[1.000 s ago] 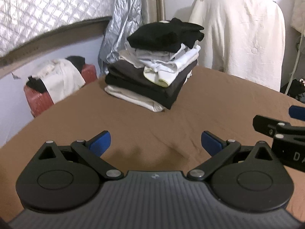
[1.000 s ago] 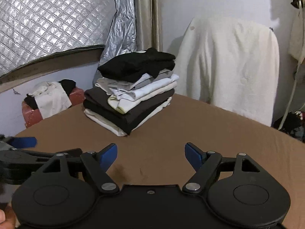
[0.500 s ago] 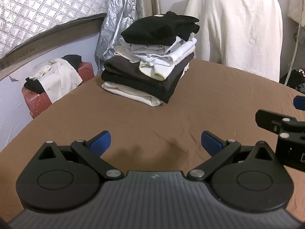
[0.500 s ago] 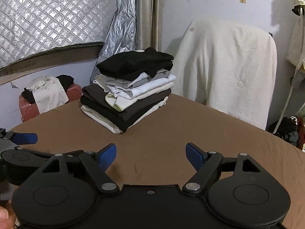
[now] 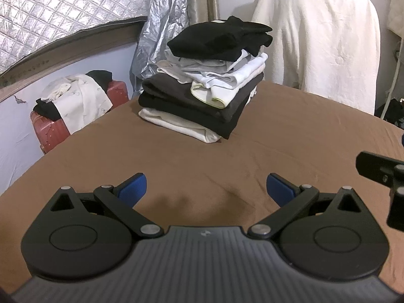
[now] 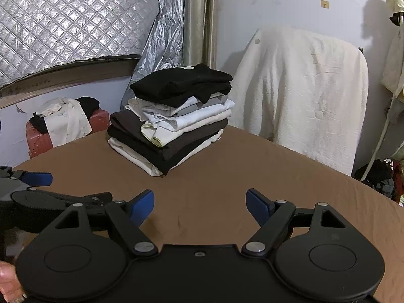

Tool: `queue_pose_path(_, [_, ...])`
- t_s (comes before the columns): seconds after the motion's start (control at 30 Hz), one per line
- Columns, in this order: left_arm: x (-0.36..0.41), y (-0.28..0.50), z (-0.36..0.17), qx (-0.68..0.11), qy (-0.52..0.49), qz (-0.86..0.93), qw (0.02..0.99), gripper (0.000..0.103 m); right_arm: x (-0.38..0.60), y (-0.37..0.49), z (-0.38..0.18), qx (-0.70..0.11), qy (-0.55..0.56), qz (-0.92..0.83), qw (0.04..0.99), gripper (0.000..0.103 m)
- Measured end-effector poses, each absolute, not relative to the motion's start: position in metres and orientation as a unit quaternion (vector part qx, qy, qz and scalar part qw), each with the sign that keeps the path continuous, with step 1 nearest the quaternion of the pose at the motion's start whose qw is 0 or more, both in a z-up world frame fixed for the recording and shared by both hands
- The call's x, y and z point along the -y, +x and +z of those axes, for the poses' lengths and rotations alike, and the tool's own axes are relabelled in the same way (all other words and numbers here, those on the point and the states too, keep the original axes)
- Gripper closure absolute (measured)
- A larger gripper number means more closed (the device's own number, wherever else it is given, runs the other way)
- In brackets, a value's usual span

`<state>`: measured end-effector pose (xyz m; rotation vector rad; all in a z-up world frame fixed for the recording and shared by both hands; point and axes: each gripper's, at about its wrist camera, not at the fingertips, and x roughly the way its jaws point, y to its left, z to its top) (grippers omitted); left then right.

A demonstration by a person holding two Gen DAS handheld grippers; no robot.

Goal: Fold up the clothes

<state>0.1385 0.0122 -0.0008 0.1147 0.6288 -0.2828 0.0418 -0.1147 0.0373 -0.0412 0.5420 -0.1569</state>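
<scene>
A stack of folded black, white and grey garments is seen at upper centre on the brown-covered counter. Soft, light, floppy cloth is judged best pinched at an edge. Both hand-held grippers, left and right, are spread wide, empty.

Brown-covered bed bearing one stack of folded clothes

Table cloth plain brown; clothes stack black, white, dark grey, cream; suitcase red; wall cover silver, quilted diamonds; tool pads blue
</scene>
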Motion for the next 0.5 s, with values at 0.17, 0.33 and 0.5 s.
queue_pose_path(0.17, [-0.0114,0.1368,-0.0013,-0.301,0.067,-0.129,0.943,0.0,0.1147,0.0412,0.0376,-0.266,-0.02,-0.078,0.961,0.019])
queue_pose_path(0.33, [-0.0089,0.1374,-0.0022,-0.303,0.071,-0.132,0.941,0.0,0.114,0.0409,0.0373,-0.267,-0.02,-0.078,0.96,0.019])
queue_pose_path(0.5, [-0.0071,0.135,-0.0031,-0.29,0.089,-0.116,0.946,0.0,0.1119,0.0396,0.0373,-0.27,-0.02,-0.078,0.96,0.019])
